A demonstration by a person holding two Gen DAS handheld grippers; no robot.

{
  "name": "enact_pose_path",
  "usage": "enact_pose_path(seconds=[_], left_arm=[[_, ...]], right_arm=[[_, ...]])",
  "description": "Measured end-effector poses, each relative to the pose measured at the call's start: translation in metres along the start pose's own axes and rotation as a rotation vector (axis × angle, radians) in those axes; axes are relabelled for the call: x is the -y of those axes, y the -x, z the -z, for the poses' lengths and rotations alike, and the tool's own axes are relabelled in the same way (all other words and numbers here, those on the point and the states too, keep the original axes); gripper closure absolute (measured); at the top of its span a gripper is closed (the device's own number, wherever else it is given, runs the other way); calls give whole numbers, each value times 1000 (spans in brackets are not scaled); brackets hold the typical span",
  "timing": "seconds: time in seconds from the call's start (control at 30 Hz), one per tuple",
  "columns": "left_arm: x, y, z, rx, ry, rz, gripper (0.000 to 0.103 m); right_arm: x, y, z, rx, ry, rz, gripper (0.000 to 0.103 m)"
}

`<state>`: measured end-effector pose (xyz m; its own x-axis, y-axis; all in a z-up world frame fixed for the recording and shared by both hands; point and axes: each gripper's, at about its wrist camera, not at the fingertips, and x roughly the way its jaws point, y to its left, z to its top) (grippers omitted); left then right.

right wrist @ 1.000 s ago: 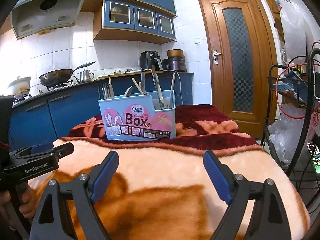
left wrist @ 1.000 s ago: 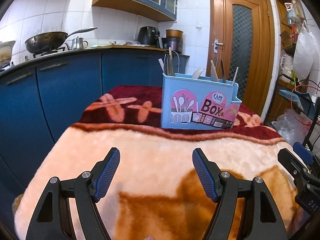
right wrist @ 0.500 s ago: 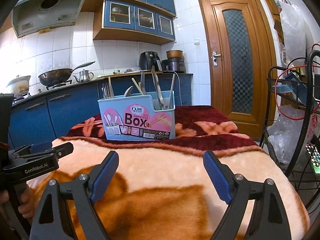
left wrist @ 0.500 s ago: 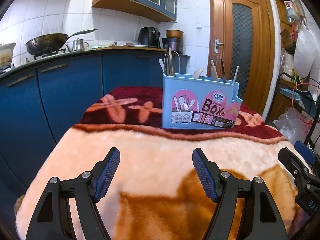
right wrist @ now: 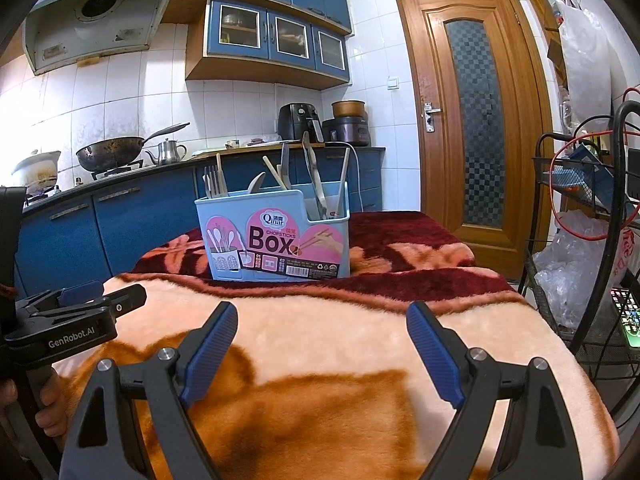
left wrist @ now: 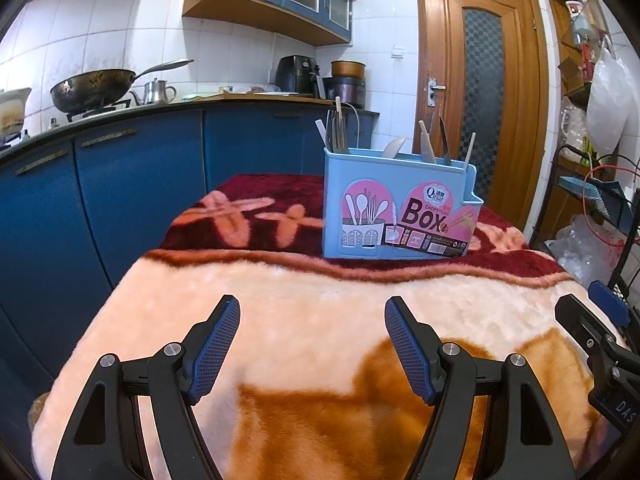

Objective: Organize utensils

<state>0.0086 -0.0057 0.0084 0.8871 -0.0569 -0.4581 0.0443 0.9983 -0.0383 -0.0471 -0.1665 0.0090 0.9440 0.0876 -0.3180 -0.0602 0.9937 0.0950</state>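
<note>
Hovering over the blanket-covered counter (left wrist: 304, 320), left gripper (left wrist: 312, 344) and right gripper (right wrist: 322, 350) both gape wide, holding nothing; utensils (right wrist: 280, 176) already upright in blue box (right wrist: 276, 240) at far side; none seen loose; task looks nearly done.

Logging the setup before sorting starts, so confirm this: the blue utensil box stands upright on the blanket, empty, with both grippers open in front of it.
Not empty. The right wrist view shows the utensil box holding forks, spoons and tongs. It does stand upright on the blanket, with the left gripper and right gripper open in front of it.
</note>
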Motion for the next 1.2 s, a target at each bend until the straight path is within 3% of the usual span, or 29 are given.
enact_pose_path(seconds=[1.2], left_arm=[[1, 1, 1, 7, -15, -12, 27]], right_arm=[[1, 0, 0, 0, 2, -1, 15]])
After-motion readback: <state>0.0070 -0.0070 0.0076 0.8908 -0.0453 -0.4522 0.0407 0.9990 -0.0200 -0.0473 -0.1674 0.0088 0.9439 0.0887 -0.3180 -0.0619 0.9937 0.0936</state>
